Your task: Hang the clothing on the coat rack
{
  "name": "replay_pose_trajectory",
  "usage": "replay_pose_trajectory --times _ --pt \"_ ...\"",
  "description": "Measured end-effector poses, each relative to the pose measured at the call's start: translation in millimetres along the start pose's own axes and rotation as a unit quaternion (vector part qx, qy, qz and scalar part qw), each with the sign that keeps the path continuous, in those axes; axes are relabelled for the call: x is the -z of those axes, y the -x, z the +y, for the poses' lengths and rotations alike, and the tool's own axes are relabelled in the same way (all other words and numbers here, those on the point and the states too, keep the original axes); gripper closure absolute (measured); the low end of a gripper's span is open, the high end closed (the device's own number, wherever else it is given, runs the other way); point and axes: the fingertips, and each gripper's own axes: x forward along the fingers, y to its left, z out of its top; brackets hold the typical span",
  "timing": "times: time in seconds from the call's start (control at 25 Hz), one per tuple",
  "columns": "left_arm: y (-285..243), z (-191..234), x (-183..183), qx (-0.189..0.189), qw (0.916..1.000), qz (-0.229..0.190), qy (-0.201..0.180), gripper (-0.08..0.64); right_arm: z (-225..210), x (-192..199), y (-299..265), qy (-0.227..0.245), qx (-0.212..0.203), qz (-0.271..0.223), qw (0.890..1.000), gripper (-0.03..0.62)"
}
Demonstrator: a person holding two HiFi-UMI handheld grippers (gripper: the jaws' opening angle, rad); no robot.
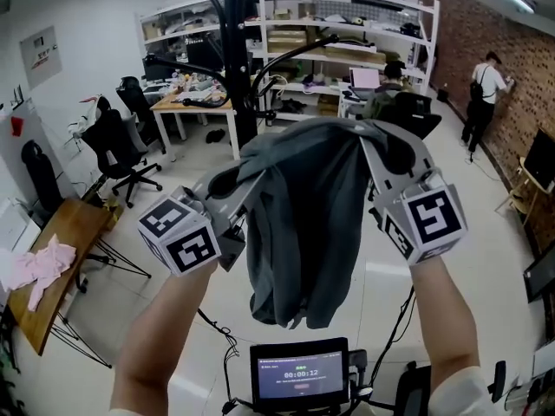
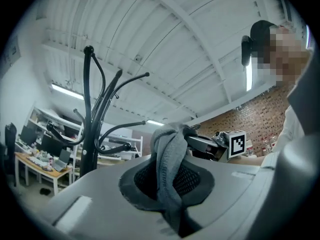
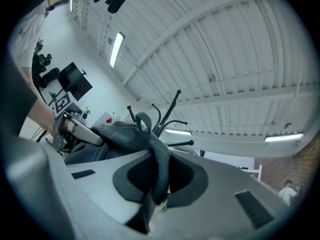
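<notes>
A grey garment [image 1: 303, 224] hangs between my two grippers, held up in front of the black coat rack [image 1: 236, 59]. My left gripper [image 1: 227, 187] is shut on the garment's left edge; in the left gripper view a fold of grey cloth [image 2: 170, 164] is pinched between the jaws, with the coat rack [image 2: 89, 114] to the left. My right gripper [image 1: 371, 150] is shut on the garment's right edge; the right gripper view shows cloth [image 3: 152, 154] clamped in the jaws and the rack's hooks [image 3: 167, 116] just beyond. The garment's lower part droops freely.
The rack's curved black arms [image 1: 286, 55] reach toward me above the garment. A wooden table [image 1: 52, 250] with a pink cloth [image 1: 39, 265] stands left. Office chairs [image 1: 117, 150], desks, shelving [image 1: 347, 33] and a person [image 1: 481, 94] by the brick wall lie beyond. A screen [image 1: 299, 373] sits below.
</notes>
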Motion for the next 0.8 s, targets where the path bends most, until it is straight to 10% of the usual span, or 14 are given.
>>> replay_pose_trajectory --times 0.8 --pt "-19.0 102.6 -94.3 -0.194 0.9748 -0.007 -0.110 0.535 -36.9 -43.7 -160.1 -0.014 -0.065 -0.113 0.991 0.561"
